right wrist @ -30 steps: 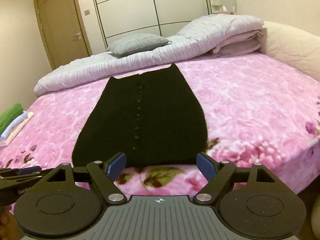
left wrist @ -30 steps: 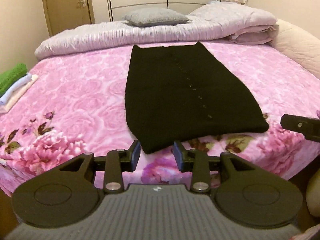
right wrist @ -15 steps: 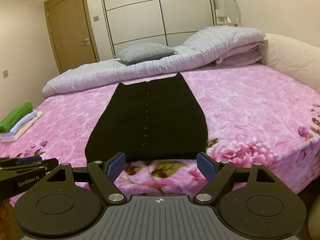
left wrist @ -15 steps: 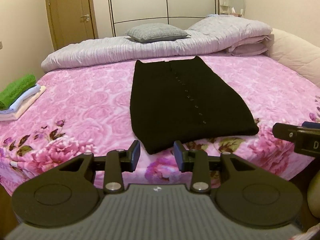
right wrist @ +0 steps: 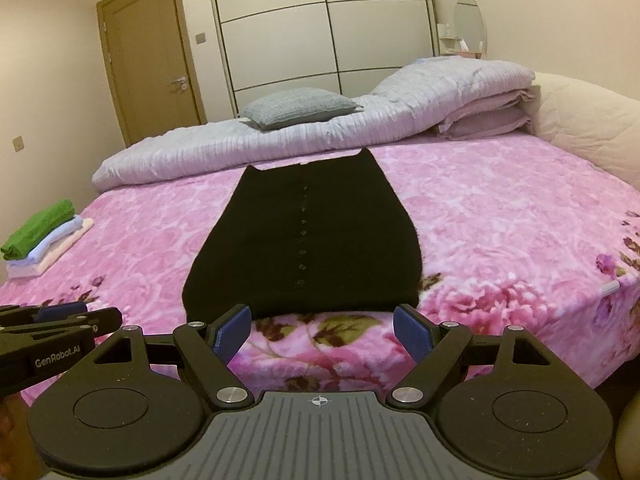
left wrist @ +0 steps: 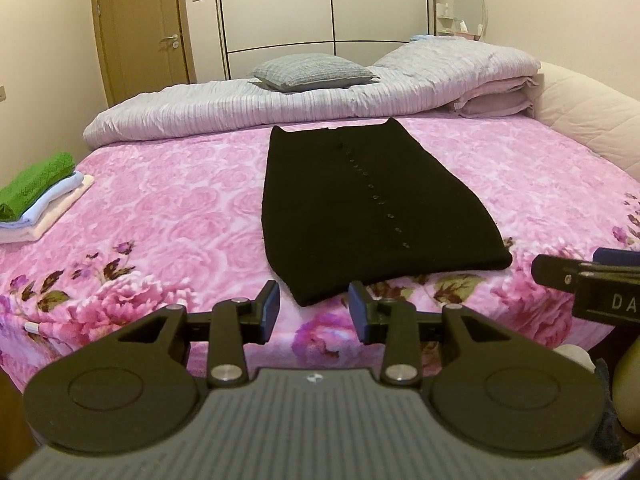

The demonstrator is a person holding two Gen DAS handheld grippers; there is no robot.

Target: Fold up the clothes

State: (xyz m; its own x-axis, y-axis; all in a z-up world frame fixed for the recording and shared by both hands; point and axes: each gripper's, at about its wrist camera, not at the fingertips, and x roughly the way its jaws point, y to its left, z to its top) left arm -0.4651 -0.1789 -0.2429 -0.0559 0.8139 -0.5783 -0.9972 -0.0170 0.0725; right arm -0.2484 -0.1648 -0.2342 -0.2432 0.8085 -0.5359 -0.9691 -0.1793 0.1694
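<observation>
A black buttoned garment (left wrist: 360, 208) (right wrist: 308, 248) lies flat on the pink floral bed, folded into a long narrow panel, with its button row running away from me. My left gripper (left wrist: 314, 312) hovers open just short of the garment's near left corner, nothing between its fingers. My right gripper (right wrist: 322, 334) stands wide open in front of the garment's near edge, also empty. Each gripper shows at the edge of the other's view: the right one (left wrist: 592, 280), the left one (right wrist: 56, 328).
A stack of folded clothes (left wrist: 36, 196) (right wrist: 44, 240) with a green piece on top sits at the bed's left edge. Along the far side lie a rolled grey quilt (left wrist: 280, 108), a grey pillow (left wrist: 312, 72) and folded bedding (right wrist: 480, 104). Behind are a wardrobe and a door.
Both grippers have drawn back and tilted up from the bed, so the garment looks smaller and more of the room shows. Their jaws have kept the same opening.
</observation>
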